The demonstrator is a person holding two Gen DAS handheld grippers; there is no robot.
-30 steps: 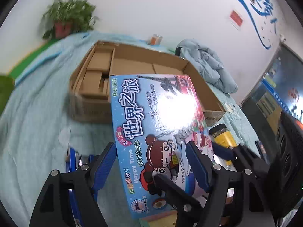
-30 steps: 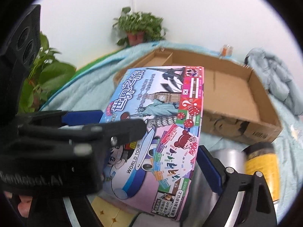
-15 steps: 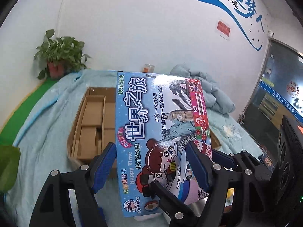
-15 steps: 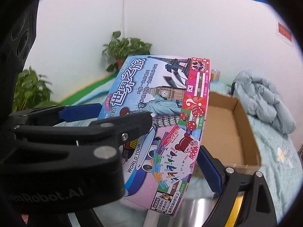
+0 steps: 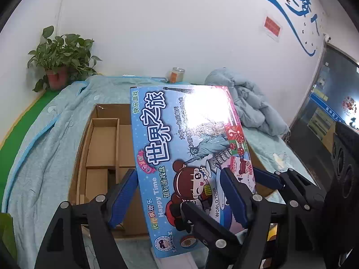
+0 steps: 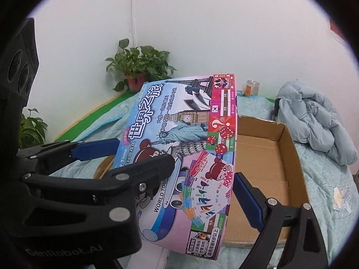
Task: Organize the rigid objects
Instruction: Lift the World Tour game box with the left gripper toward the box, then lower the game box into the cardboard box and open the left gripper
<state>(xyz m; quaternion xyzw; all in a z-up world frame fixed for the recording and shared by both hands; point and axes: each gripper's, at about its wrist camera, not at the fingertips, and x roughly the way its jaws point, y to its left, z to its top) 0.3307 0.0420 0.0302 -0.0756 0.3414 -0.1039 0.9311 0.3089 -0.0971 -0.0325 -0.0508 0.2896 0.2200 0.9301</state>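
Since the earlier frames we have lifted the flat, glossy blue-and-pink board-game box [image 5: 190,157] off the clutter and swung it up over the open brown cardboard carton [image 5: 103,148], which lies on the bed's pale teal quilt [image 5: 44,148].

The box hangs tilted in the air, gripped from both sides. The left tool [image 5: 179,199] is clenched on its near-left part. The right tool [image 6: 202,179] is clenched across its right edge.

To do this well, we should keep both grips even so the slick box does not twist. We level it before lowering, then steer it to the carton's wide undivided side [image 6: 264,157], clear of the cardboard dividers [image 5: 117,139]. We release only once it rests flat.
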